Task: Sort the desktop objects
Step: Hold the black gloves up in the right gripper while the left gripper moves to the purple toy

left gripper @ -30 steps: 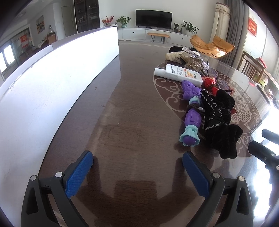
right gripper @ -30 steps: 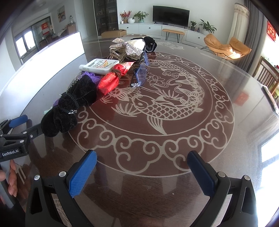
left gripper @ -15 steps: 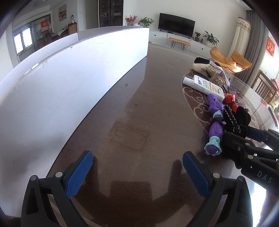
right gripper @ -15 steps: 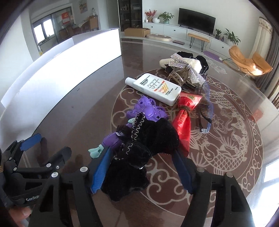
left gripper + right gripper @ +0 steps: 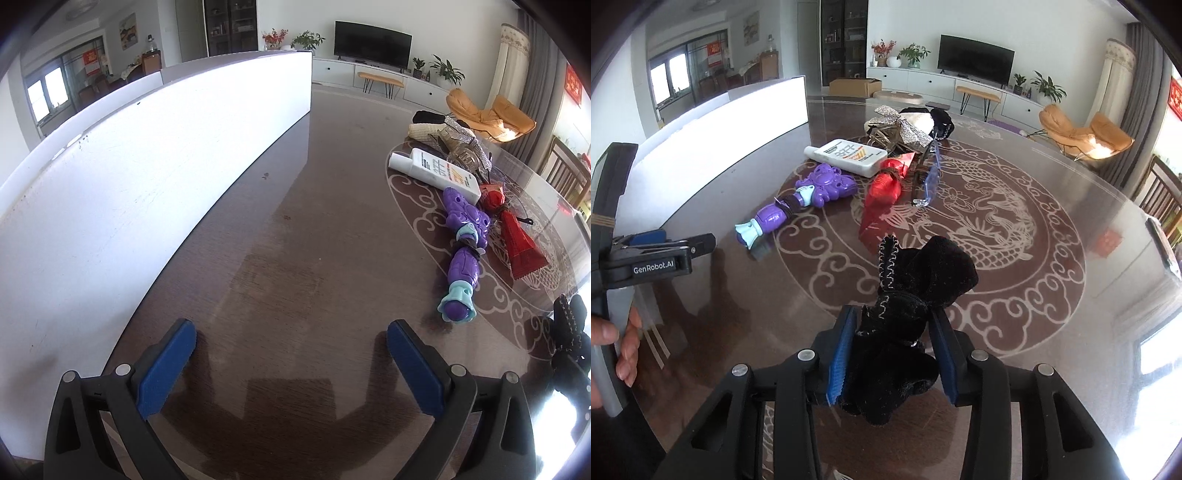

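Between right gripper (image 5: 892, 354) pads — black pouch (image 5: 908, 295)

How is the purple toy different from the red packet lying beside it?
The purple toy is knobbly hard plastic with pale blue trim; the red packet is a shiny, crinkly wrapper. The purple toy is jointed with a flared end, while the red packet is tied at its neck and fans out flat. Both lie flat on the table, side by side.
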Demonstrator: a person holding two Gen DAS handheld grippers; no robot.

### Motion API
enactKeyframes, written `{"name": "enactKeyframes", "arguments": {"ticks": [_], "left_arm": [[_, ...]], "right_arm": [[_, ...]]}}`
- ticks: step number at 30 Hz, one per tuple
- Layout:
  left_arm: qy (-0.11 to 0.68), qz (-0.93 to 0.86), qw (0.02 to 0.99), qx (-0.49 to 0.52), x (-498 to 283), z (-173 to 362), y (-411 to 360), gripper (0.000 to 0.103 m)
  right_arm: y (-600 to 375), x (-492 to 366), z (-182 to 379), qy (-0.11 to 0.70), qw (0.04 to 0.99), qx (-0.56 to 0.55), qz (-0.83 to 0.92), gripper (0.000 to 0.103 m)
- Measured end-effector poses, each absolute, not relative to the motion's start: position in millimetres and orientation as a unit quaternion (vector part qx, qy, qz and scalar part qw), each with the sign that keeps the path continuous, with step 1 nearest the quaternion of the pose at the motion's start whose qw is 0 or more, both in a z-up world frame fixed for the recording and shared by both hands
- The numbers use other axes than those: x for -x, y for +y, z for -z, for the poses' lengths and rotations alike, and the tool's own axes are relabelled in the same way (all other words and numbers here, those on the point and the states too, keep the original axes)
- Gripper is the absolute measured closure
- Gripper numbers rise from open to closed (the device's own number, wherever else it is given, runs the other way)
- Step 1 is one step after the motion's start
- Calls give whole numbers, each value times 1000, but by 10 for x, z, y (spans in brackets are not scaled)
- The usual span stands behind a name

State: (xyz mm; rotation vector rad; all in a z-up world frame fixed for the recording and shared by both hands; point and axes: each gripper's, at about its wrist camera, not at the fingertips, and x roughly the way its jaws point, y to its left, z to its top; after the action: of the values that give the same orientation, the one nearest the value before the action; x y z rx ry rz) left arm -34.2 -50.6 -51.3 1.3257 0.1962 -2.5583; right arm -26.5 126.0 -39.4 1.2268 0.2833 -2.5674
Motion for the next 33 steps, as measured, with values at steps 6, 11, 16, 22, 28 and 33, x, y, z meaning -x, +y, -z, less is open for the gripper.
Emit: {"name": "enactKeyframes", "arguments": {"ticks": [6,11,16,22,28,33], "left_arm": [[66,879,124,-456,345,513,-495,0],[65,879,122,-456,333,517,-484,0],[65,879,122,-456,334,515,-484,0],[65,879,122,-456,333,516,-483,0],[65,879,123,-456,335,516,-483,0],[65,879,122,-456,333,516,-480,0]], "right_arm": [[1303,299,429,118,142,-419,889,25],[1298,523,569,86,132,-438,885,19],[1351,586,611,67,117,-448,884,0],[1376,597,619,65,114,-453,882,0],[1378,595,620,65,114,-453,882,0],[1379,596,620,65,114,-453,882,0]]}}
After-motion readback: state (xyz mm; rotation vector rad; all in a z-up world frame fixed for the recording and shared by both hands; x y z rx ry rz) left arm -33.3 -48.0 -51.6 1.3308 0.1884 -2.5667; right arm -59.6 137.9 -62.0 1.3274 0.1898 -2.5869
